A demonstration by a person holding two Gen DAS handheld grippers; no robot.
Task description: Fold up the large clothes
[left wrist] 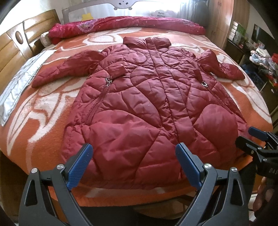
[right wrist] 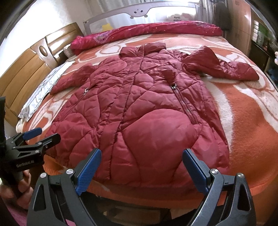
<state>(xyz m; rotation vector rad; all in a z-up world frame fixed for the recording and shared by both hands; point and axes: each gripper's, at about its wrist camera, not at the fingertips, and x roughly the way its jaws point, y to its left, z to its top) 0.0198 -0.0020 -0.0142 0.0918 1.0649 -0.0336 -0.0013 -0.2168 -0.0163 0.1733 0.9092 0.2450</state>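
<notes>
Partly hidden: the near hem of the quilted coat point(left wrist: 139, 107) sits behind the fingers of both claws, and the bed's near edge drops out of sight below them. Clutter on the dark shelf point(left wrist: 260, 57) at the right edge of the left wrist view is too small and blurred to name.

Surroundings: orange-and-white blanket point(left wrist: 43, 104) covers the bed. A rolled red quilt point(left wrist: 121, 24) lies along the far side, by a grey bed rail point(right wrist: 139, 10). A pale folded cloth point(left wrist: 19, 87) lies at the bed's left side, next to the wooden headboard point(right wrist: 26, 73). Nothing lies on top of the coat.

Coat: dark red, spread flat, front up, collar at the far end, hem toward the cameras, both sleeves out to the sides. Two pocket zippers show on the front.

Left claw point(left wrist: 133, 165): jaws wide apart, holding nothing, poised just off the hem near its left half. Right claw point(right wrist: 142, 166): jaws likewise apart, empty, near the hem's right half. Each claw shows at the edge of the other's view; whether either touches fabric cannot be told.
</notes>
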